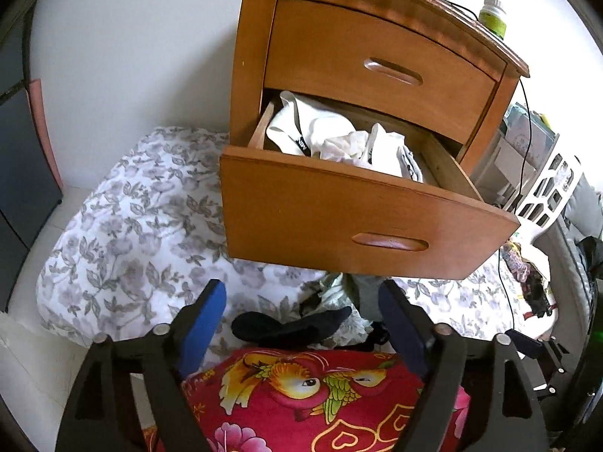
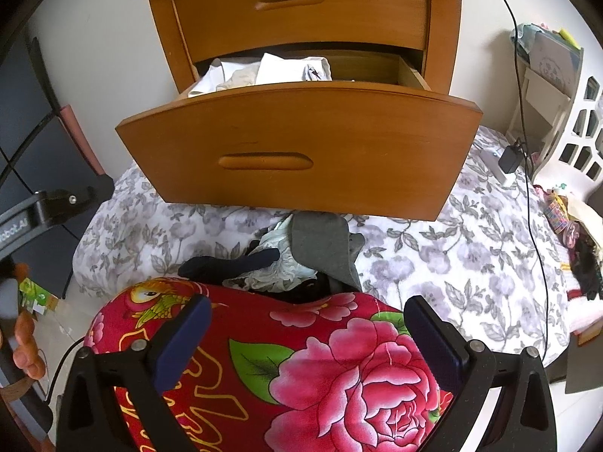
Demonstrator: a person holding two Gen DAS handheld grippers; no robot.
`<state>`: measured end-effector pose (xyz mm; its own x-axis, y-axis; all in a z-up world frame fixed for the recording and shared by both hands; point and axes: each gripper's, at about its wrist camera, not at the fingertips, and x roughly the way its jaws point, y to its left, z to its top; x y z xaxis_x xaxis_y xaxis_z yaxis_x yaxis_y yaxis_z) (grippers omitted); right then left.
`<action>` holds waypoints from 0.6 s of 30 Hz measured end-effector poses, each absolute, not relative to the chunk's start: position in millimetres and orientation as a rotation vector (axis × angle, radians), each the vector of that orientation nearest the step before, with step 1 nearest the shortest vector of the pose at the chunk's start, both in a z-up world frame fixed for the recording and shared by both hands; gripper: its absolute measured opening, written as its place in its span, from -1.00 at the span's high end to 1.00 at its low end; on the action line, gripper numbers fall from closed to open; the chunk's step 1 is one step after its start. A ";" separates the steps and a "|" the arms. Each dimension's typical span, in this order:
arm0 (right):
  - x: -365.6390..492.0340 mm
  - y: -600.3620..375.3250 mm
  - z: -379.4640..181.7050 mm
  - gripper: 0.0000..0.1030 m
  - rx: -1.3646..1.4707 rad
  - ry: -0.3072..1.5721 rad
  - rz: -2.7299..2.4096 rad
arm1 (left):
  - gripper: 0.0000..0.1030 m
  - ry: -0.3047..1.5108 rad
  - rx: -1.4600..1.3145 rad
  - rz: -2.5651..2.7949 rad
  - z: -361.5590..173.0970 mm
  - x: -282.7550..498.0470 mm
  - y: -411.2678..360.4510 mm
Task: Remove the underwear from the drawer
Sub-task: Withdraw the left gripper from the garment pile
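Lower drawer [image 1: 369,222] stands pulled out, white underwear [image 1: 339,139] still heaped inside; a small pile of dark and pale garments [image 2: 297,260] already lies on the floral bedspread [image 2: 452,263] below the drawer front. Left tool [image 1: 301,324] and right tool [image 2: 307,335] both hang spread wide, holding nothing. Judged partway done: more pieces left to lift out.

Only one bit of lettering reads here, white characters ending "bot.AI" on the black arm of the left gripper [image 2: 22,222] at the right wrist view's edge, while the waistband tag [image 1: 302,145] print in the drawer [image 1: 361,207] stays too small.
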<state>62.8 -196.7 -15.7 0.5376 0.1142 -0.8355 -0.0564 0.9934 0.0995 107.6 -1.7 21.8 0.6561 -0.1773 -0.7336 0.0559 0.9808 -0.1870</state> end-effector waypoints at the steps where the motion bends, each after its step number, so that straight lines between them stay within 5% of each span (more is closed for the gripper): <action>1: 62.8 -196.5 -16.0 -1.00 0.062 0.999 0.101 | -0.67 0.840 -0.149 -0.130 22.1 107.3 -1.4; 7: 66.2 -197.0 -21.0 -1.00 0.063 1.013 0.101 | -0.87 0.807 -0.125 -0.106 20.5 107.2 0.6; 18: 76.3 -197.5 -31.9 -1.00 0.066 1.042 0.097 | -0.90 0.737 -0.090 -0.074 20.4 107.4 0.1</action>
<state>76.3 -197.5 -31.9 0.5006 0.1114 -0.8585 -0.0485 0.9937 0.1006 107.4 0.1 20.4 0.7385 -0.0987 -0.6670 0.0356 0.9936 -0.1076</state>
